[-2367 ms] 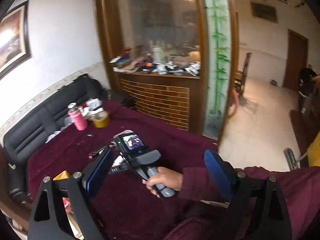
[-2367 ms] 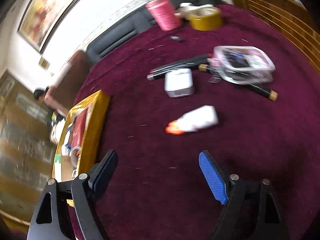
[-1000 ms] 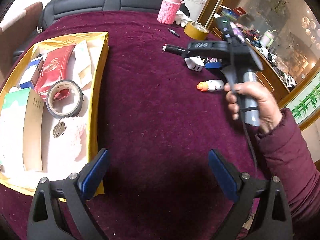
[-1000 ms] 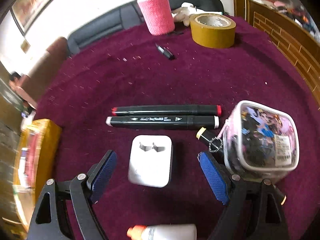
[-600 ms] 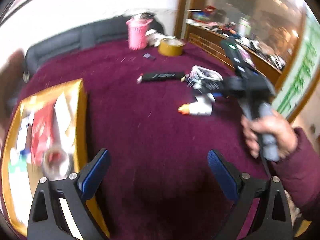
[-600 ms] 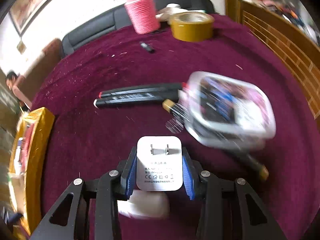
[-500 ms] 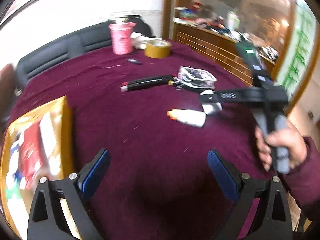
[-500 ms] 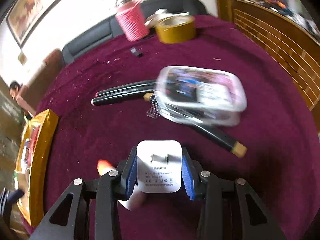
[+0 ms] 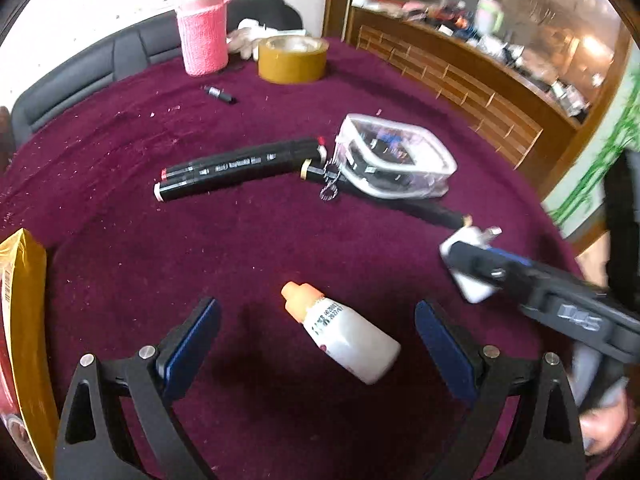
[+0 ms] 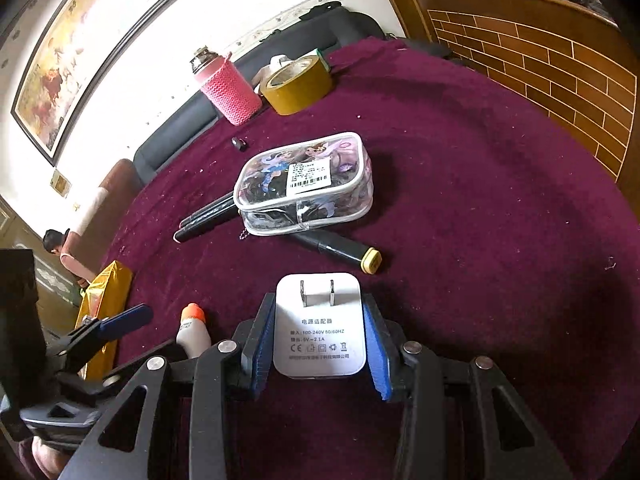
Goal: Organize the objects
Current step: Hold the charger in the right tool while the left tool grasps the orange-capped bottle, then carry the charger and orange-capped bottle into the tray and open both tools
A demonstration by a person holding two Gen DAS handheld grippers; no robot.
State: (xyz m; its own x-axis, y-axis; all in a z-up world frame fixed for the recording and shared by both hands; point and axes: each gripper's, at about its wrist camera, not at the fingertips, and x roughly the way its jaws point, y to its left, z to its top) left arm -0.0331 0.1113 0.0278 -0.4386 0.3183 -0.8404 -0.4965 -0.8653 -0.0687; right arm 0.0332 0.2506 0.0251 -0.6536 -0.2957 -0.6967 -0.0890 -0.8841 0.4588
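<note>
My right gripper is shut on a white power adapter, prongs pointing forward, held above the maroon cloth; it also shows in the left wrist view. My left gripper is open, its jaws either side of a white glue bottle with an orange cap lying on the cloth; the bottle also shows in the right wrist view. A gold tray sits at the left edge.
Black markers, a clear pouch and another marker lie mid-table. A tape roll, a pink-sleeved bottle and a small black cap stand further back. A wooden cabinet is on the right.
My right gripper closed on the power adapter and lifted it off the cloth, drawing back. My left gripper swung from the tray side toward the glue bottle and moved closer.
</note>
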